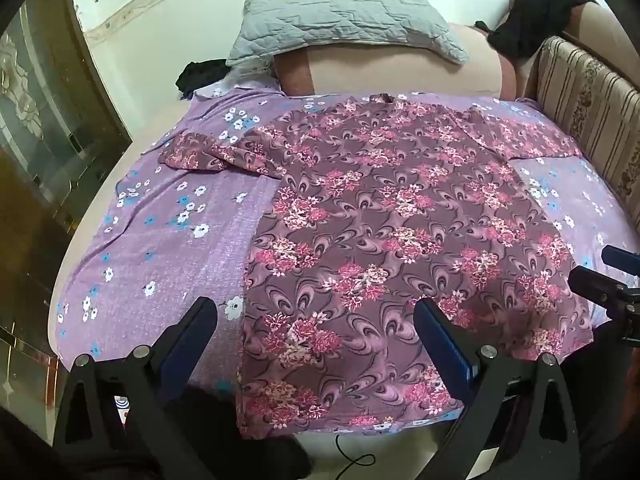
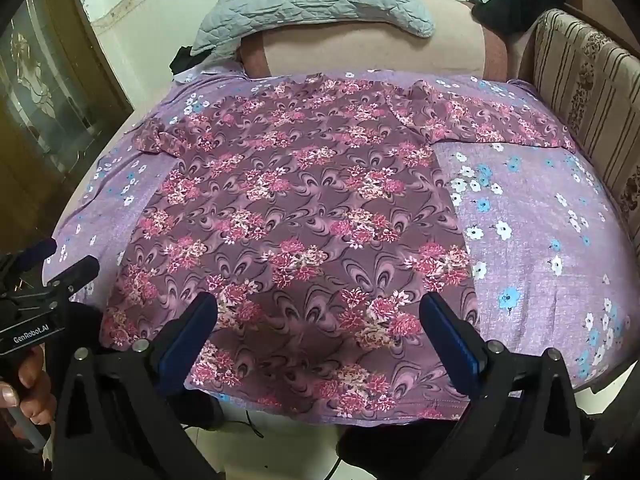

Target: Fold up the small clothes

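Observation:
A maroon top with pink flower print [image 1: 384, 216] lies flat and spread out on a lilac flowered sheet [image 1: 168, 224], hem toward me, sleeves out to both sides. It also shows in the right wrist view [image 2: 304, 224]. My left gripper [image 1: 316, 312] is open and empty, held above the hem's left part. My right gripper [image 2: 318, 308] is open and empty above the hem's middle. The right gripper also shows at the right edge of the left wrist view [image 1: 600, 272]; the left gripper shows at the left edge of the right wrist view [image 2: 60, 260].
A grey quilted pillow [image 1: 344, 20] lies on a pink bolster [image 1: 400, 72] at the back. Dark clothes [image 1: 536, 12] hang at the back right. A striped sofa back [image 1: 588, 92] runs along the right. A glass door [image 1: 36, 92] stands left. A cable [image 1: 352, 456] lies on the floor.

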`<state>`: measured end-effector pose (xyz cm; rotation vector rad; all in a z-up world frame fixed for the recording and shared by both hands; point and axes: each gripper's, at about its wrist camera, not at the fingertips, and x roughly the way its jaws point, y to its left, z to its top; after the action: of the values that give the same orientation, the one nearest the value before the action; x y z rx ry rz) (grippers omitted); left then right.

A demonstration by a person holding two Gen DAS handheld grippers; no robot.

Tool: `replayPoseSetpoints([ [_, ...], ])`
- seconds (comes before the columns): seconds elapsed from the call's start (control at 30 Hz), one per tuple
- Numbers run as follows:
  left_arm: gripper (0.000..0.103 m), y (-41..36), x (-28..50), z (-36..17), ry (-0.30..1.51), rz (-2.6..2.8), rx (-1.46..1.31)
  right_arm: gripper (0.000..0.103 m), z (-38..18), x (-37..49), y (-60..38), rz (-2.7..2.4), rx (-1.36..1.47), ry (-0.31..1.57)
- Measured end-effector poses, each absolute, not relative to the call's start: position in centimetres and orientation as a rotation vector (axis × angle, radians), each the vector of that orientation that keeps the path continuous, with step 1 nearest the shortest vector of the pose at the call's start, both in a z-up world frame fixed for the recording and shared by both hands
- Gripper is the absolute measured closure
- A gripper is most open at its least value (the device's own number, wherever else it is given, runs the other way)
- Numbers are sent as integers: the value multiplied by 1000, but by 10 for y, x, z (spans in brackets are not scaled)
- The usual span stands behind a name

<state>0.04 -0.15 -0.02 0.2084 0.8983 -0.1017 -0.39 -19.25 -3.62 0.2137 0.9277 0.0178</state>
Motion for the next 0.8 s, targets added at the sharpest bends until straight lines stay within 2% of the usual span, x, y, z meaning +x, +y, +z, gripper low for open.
replayPoseSetpoints([
  [0.8,4,-9,4,-5,891,-116,197,2,-39,6,-192,40,228,940],
])
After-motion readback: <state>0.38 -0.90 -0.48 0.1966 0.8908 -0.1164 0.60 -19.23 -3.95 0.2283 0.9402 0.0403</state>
